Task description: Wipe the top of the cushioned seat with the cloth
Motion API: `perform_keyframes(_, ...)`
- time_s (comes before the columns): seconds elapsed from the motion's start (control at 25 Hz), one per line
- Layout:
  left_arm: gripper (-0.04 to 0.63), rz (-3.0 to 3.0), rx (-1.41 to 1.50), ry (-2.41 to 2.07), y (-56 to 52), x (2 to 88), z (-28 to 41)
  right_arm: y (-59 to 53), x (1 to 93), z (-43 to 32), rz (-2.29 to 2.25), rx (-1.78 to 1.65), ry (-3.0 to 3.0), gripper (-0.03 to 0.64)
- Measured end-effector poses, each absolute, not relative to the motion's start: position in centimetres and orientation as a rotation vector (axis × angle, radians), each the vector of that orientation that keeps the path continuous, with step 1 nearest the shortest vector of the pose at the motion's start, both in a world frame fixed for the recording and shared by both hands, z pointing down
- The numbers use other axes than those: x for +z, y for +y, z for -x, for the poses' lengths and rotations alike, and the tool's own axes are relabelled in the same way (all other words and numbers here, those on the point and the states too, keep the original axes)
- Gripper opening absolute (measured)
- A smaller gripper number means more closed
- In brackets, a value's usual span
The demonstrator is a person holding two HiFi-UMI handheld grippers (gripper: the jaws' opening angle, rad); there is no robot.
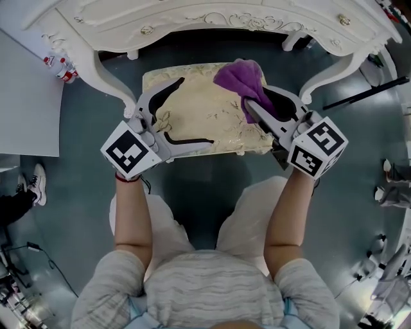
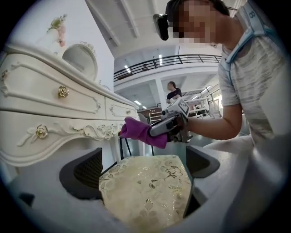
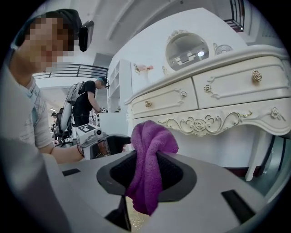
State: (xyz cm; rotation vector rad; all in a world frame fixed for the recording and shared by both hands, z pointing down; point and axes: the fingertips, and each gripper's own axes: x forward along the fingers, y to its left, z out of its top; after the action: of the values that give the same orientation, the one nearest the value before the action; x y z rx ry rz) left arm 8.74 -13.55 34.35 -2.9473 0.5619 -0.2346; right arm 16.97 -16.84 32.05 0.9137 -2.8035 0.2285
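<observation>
Closest in, your two forearms [image 1: 131, 215] reached down and forward, a gripper in each hand. The white carved dressing table [image 1: 192, 19] stood over the far side of the cream, gold-patterned cushioned seat [image 1: 221, 122], so you had to work from its open near side.

Your left gripper [image 1: 191, 110] had its jaws spread wide, straddling the seat's near left corner with the cushion between them. That was probably to steady the seat against the wiping push, though it wasn't clear whether the jaws pressed on it. Your right gripper [image 1: 253, 106] was clamped on the purple terry cloth [image 1: 241, 77]. A bunch of it stuck out past the jaws over the seat's far right corner, a sensible place to begin strokes. You couldn't confirm contact with the fabric.

The table's curved white legs [image 1: 321, 80] flanked the seat closely and would likely limit your reach at the far edge. A thin black rod [image 1: 366, 93] showed off to the right, well apart.
</observation>
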Motion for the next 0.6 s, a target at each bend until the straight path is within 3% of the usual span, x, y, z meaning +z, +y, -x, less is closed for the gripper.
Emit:
perform_keyframes(0.08,0.575,2.953,-0.237,0.563,-13.3,34.8,-9.1,-17.0,32.1,-17.3,-0.934,0.206,-2.808,0.114)
perform_keyframes(0.16,0.492,2.956,-0.228,0.573,-13.0,34.9,-9.2,-16.9,31.9,-17.8,-0.965,0.172,-2.829,0.115)
perform_keyframes(0.24,0.351,2.953,-0.195,0.613,-13.1,34.6,-8.7,-16.7,31.6,-18.4,-1.009,0.146,-2.866,0.114)
perform_keyframes(0.36,0.084,2.908,-0.122,0.713,-14.0,33.6,-7.7,-16.7,31.2,-19.5,-1.079,0.129,-2.908,0.114)
perform_keyframes(0.4,0.038,2.888,-0.116,0.743,-14.3,33.4,-7.5,-16.8,31.2,-19.9,-1.104,0.125,-2.912,0.114)
perform_keyframes(0.6,0.012,2.867,-0.133,0.789,-14.7,33.5,-7.5,-17.0,31.1,-21.2,-1.18,0.093,-2.909,0.114)
